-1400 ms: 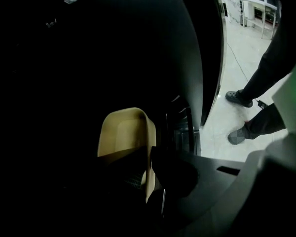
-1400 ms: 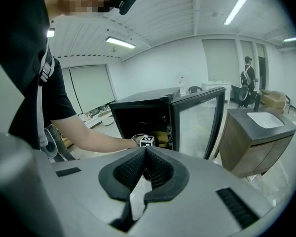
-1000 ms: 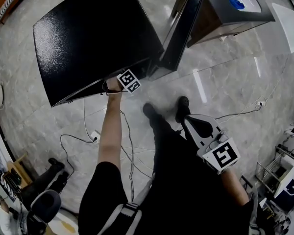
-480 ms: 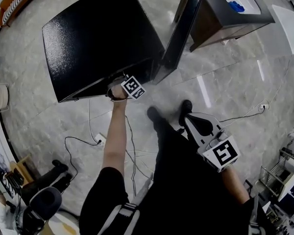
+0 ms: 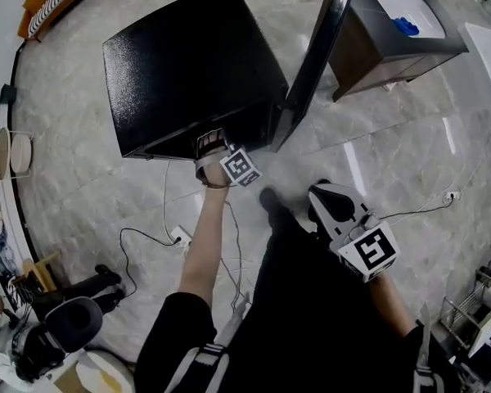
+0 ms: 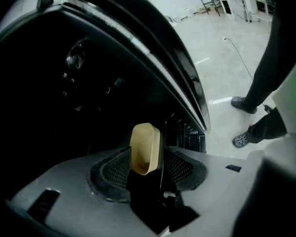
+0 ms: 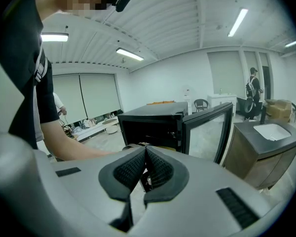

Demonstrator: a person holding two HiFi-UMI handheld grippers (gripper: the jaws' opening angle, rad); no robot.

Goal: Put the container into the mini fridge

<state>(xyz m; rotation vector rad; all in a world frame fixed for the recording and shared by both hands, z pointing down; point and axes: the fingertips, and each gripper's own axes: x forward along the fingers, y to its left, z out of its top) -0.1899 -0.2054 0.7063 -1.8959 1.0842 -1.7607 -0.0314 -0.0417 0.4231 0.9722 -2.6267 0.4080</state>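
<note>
The black mini fridge (image 5: pixel 188 64) stands on the marble floor with its glass door (image 5: pixel 311 64) swung open to the right. My left gripper (image 5: pixel 211 140) is at the fridge's front opening. In the left gripper view a small beige container (image 6: pixel 144 147) stands between the left gripper's (image 6: pixel 149 158) pads against the dark fridge inside (image 6: pixel 64 83). The jaws have just been opening, and a dark gap shows on the container's right side. My right gripper (image 5: pixel 323 195) hangs by my body, shut and empty. Its pads (image 7: pixel 130 169) meet while it faces the fridge (image 7: pixel 148 120).
A dark cabinet (image 5: pixel 368 51) with a white basin and a blue thing on top stands right of the door. Cables and a power strip (image 5: pixel 180 236) lie on the floor near my feet. Another person's shoes (image 6: pixel 244 105) are close by, and a seated person (image 5: pixel 65 334) is at the lower left.
My left gripper has drawn back a little from the fridge's opening toward me. The head view has shifted, so the fridge sits lower in the frame. The right gripper has barely moved.
</note>
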